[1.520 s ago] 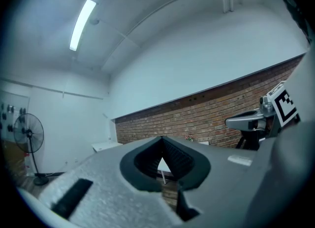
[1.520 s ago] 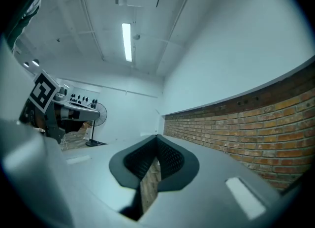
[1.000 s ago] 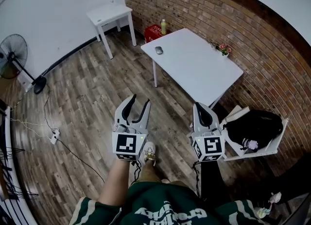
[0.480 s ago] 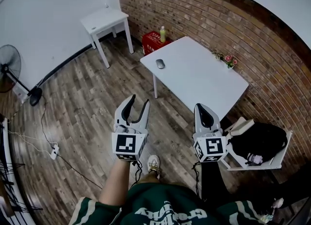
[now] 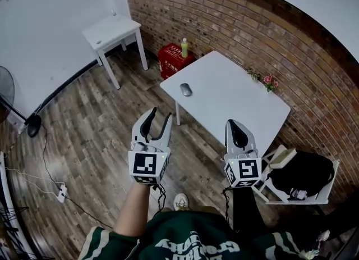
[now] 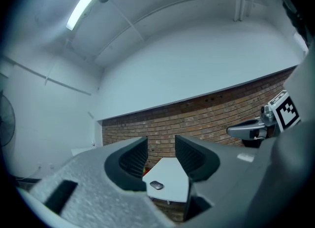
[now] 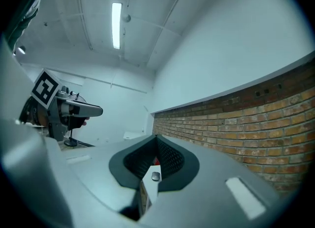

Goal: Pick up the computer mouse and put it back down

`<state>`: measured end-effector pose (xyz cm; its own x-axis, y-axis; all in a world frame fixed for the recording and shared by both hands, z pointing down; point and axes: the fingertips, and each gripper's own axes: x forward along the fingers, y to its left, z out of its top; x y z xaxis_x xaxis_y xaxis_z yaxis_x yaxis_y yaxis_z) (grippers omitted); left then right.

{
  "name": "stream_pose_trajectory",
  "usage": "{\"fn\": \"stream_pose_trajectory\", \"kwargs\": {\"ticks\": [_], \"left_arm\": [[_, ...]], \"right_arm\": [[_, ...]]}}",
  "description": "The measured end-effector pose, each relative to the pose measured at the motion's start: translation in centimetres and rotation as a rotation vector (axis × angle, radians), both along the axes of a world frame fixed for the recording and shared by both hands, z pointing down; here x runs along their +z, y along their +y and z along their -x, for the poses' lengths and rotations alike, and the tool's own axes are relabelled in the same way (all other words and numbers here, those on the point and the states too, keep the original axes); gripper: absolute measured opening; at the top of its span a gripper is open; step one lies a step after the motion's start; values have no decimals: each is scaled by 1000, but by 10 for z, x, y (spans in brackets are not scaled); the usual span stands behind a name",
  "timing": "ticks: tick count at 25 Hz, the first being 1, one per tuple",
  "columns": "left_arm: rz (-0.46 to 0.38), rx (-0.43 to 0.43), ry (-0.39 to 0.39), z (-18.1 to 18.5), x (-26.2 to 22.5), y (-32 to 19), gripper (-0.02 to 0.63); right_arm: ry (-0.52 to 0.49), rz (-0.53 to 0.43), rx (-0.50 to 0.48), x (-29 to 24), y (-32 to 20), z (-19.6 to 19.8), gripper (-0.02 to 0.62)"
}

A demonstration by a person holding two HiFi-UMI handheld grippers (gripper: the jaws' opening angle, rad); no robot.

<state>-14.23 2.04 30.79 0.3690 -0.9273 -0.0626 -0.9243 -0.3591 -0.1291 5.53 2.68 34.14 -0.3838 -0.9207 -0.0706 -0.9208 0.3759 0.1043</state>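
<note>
A grey computer mouse [image 5: 185,89] lies near the left corner of a white table [image 5: 235,99], well ahead of both grippers. My left gripper [image 5: 160,116] is held level over the wooden floor, jaws open and empty. In the left gripper view the mouse [image 6: 156,185] shows far off between the fingers, on the table [image 6: 172,175]. My right gripper [image 5: 235,124] hovers just short of the table's near edge, with its jaws together and nothing in them. The right gripper view shows the mouse [image 7: 156,176] small and distant below the meeting tips.
A brick wall runs behind the table. A red crate [image 5: 175,58] with a bottle [image 5: 184,47] stands on the floor beyond it. A small white side table [image 5: 109,30] is at the back left. Flowers [image 5: 269,79] sit at the table's far edge. A chair with a black bag [image 5: 305,177] stands to the right.
The person has walked toward the table, so the table and mouse sit nearer and lower in the head view. Both grippers travelled along with them; their jaws look the same.
</note>
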Motion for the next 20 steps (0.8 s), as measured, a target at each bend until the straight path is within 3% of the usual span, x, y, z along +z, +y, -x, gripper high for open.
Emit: {"fn": "stream_pose_trajectory", "kwargs": {"ticks": [10, 20], "left_arm": [[46, 35, 16, 5, 23, -59, 172], [100, 21, 38, 3, 46, -119, 172]], "right_arm": [[20, 35, 54, 20, -49, 1, 13], [39, 71, 36, 37, -107, 3, 12]]}}
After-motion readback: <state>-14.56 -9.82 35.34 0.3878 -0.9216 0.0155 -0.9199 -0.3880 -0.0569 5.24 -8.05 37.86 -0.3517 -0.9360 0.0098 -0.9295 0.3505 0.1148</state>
